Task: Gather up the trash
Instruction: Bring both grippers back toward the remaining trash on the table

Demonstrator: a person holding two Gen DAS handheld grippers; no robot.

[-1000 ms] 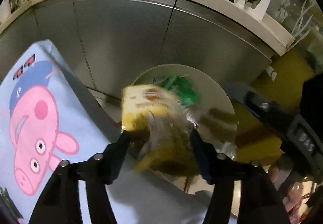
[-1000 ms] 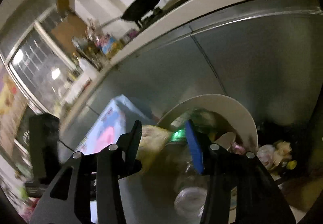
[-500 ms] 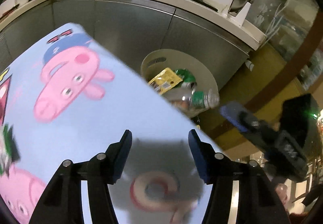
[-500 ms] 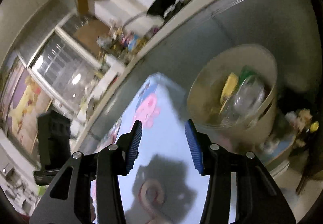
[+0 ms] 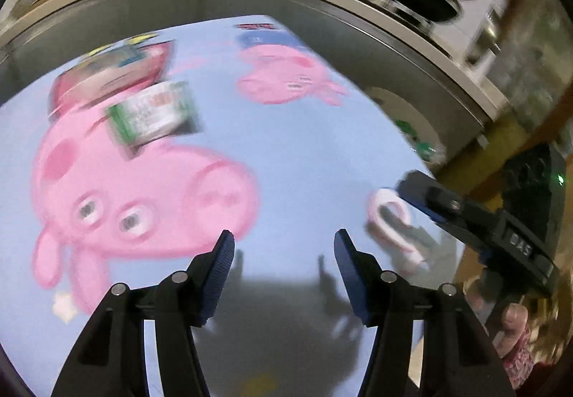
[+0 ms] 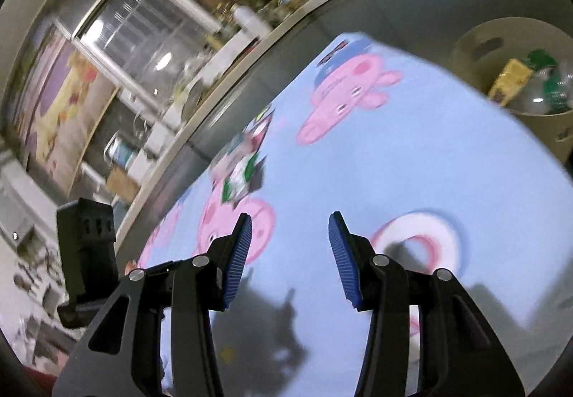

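Note:
My left gripper point(image 5: 284, 243) is open and empty above a light blue tablecloth point(image 5: 304, 160) printed with pink pigs. A green and white can point(image 5: 154, 116) lies on the cloth far left, next to a red wrapper point(image 5: 107, 74). My right gripper point(image 6: 290, 228) is open and empty over the same cloth; the can and wrapper point(image 6: 240, 168) lie ahead of it, blurred. The beige trash bin point(image 6: 476, 49) stands beyond the table's right edge and holds a yellow packet point(image 6: 510, 80), green trash and a clear bottle point(image 6: 551, 89). The bin's rim point(image 5: 394, 100) shows in the left view.
A grey kitchen counter point(image 5: 322, 3) with pans runs behind the table. The right gripper's body point(image 5: 476, 228) shows at the right of the left view, the left one's body point(image 6: 86, 253) at the left of the right view. A pink ring print point(image 6: 419, 239) marks the cloth.
The yellow packet, held by the left gripper over the bin a second ago, now lies in the bin. Both grippers have pulled back from the bin and swung left over the table.

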